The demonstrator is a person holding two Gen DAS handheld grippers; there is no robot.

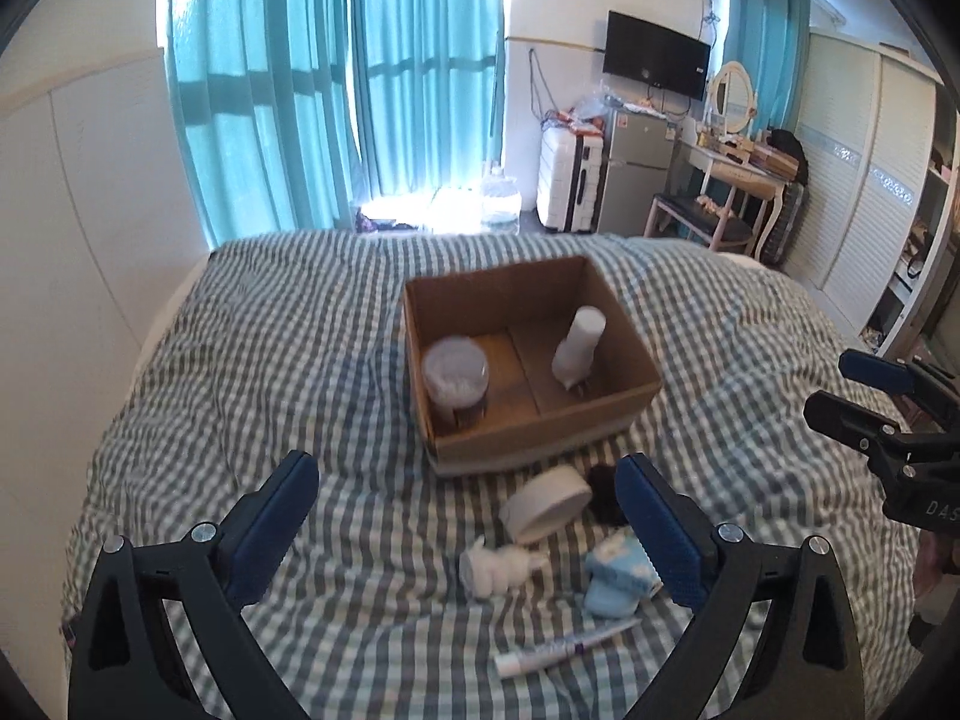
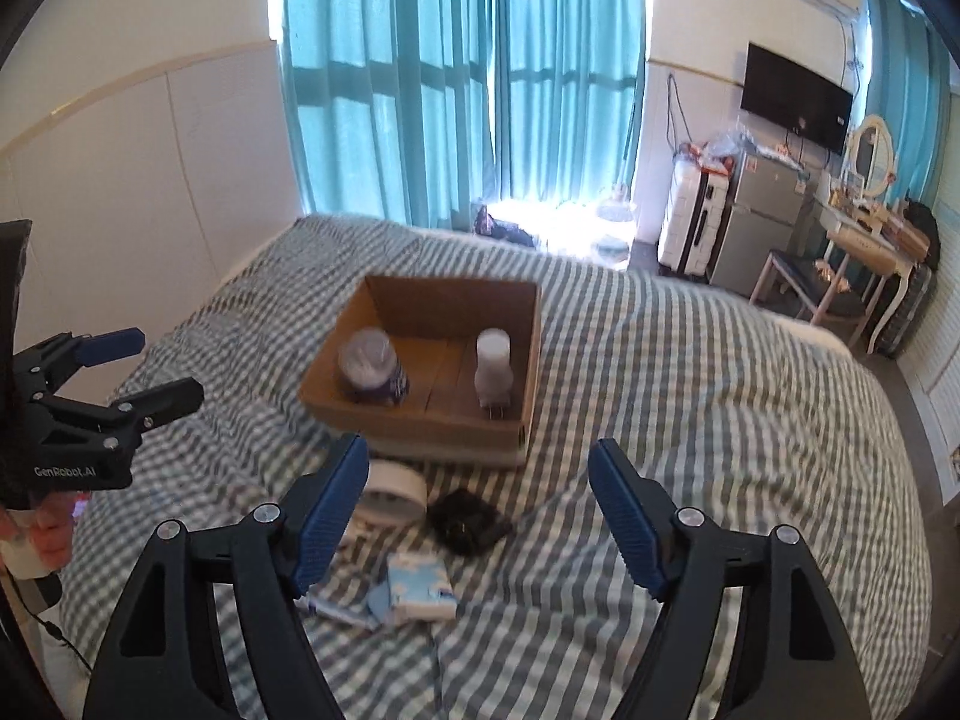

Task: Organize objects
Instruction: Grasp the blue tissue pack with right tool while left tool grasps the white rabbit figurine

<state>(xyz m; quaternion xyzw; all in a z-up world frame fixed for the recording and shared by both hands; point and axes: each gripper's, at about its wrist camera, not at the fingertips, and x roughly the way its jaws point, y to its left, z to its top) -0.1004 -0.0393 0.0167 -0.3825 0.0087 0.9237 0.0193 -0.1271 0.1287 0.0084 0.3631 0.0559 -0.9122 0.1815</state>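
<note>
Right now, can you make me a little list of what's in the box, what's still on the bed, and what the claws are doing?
Place: bed with a checked cover
Box: open, cardboard
In box: jar on the left, white bottle on the right
Outside, near the box: white tub, black thing, blue pack, tube, small white item
Left claw: open, empty
Right claw: open, empty
</note>
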